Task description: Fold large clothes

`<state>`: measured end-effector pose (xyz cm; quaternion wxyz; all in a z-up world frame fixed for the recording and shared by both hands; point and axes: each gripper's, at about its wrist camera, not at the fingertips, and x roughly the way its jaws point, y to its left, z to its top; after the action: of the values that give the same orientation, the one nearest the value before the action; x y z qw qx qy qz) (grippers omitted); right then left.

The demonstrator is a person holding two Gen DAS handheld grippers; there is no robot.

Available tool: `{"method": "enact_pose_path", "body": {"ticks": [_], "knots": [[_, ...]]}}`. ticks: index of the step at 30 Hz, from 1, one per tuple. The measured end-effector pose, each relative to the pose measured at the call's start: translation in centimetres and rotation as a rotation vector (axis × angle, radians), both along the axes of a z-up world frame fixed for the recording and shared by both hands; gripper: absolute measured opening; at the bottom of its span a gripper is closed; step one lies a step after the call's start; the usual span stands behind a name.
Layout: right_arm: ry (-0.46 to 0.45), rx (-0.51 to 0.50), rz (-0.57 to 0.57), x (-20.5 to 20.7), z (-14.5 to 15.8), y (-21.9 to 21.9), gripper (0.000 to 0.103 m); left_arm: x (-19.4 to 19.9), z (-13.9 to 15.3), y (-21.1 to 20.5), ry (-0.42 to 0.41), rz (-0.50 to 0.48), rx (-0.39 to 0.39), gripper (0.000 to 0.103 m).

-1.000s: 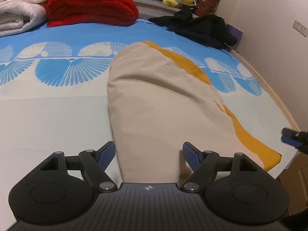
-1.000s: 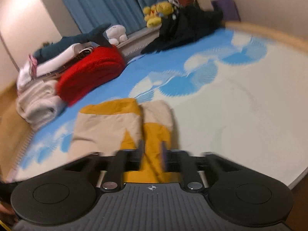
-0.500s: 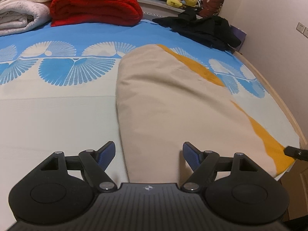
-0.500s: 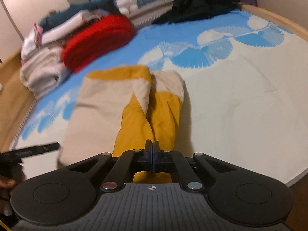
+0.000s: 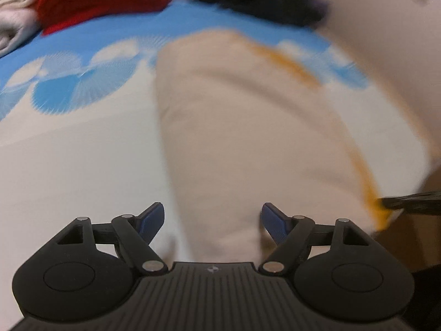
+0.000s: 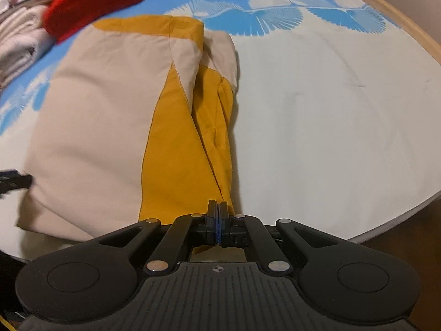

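Observation:
A beige and mustard-yellow garment (image 6: 110, 115) lies folded lengthwise on the bed. My right gripper (image 6: 217, 220) is shut on its yellow near corner (image 6: 187, 165) at the bed's front edge. In the blurred left wrist view the same garment (image 5: 248, 143) stretches away from me, and my left gripper (image 5: 212, 220) is open, its blue-padded fingers (image 5: 273, 220) straddling the beige near end. The right gripper's tip (image 5: 410, 201) shows at the garment's yellow right corner. The left gripper's tip (image 6: 13, 182) shows at the left edge of the right wrist view.
The bed has a white and blue fan-print sheet (image 6: 317, 110) with a wooden rim (image 6: 399, 19). A red folded blanket (image 6: 96, 2) and pale folded blankets (image 6: 19, 44) lie at the far left. Dark clothes (image 5: 275, 2) lie at the far end near the wall.
The right gripper has moved lower and closer to the bed edge, still shut on the yellow corner. The left gripper has moved in on the beige end and its view has gone blurry.

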<state>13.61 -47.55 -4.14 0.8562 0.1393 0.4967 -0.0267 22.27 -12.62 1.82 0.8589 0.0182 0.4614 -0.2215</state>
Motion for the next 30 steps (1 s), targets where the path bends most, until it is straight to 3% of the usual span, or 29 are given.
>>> {"method": "enact_pose_path", "body": {"ticks": [1, 3, 4, 8, 10, 13, 15, 17, 20, 23, 30], "knots": [[0.01, -0.002, -0.01, 0.2, -0.1, 0.1, 0.0, -0.2, -0.1, -0.3, 0.011, -0.038, 0.002, 0.082], [0.018, -0.004, -0.022, 0.4, 0.0, 0.2, 0.0, 0.2, -3.2, -1.4, 0.107, -0.069, 0.17, 0.084], [0.021, -0.008, -0.021, 0.5, -0.1, 0.2, 0.0, 0.3, -4.2, -1.8, 0.132, -0.068, 0.202, 0.084], [0.015, -0.033, -0.019, 0.4, 0.2, 0.5, 0.0, -0.1, -3.0, -2.4, 0.078, -0.12, 0.194, 0.084], [-0.055, -0.055, -0.056, 0.2, 1.3, 0.1, 0.0, -0.3, -2.4, -2.2, 0.068, -0.122, 0.174, 0.084], [-0.278, -0.051, -0.123, -0.8, 4.3, -0.9, 0.002, 0.6, -0.9, -0.7, 0.041, -0.038, 0.06, 0.084], [-0.4, 0.006, -0.152, -1.0, 5.7, -1.6, 0.012, 1.4, 0.0, 0.5, 0.003, 0.063, -0.003, 0.084], [-0.449, 0.045, -0.158, -0.4, 6.1, -1.9, 0.032, 2.2, 0.5, 1.8, -0.01, 0.145, -0.049, 0.084], [-0.457, 0.089, -0.141, 1.6, 6.0, -1.9, 0.036, 2.9, 0.1, 2.3, 0.033, 0.188, -0.076, 0.084], [-0.44, 0.121, -0.132, 4.6, 5.3, -1.3, 0.038, 3.0, -0.8, 1.8, 0.08, 0.17, -0.032, 0.084], [-0.35, 0.232, -0.194, 12.5, 2.2, -1.0, 0.044, 3.8, -1.6, 1.2, 0.084, 0.163, -0.031, 0.084]]}}
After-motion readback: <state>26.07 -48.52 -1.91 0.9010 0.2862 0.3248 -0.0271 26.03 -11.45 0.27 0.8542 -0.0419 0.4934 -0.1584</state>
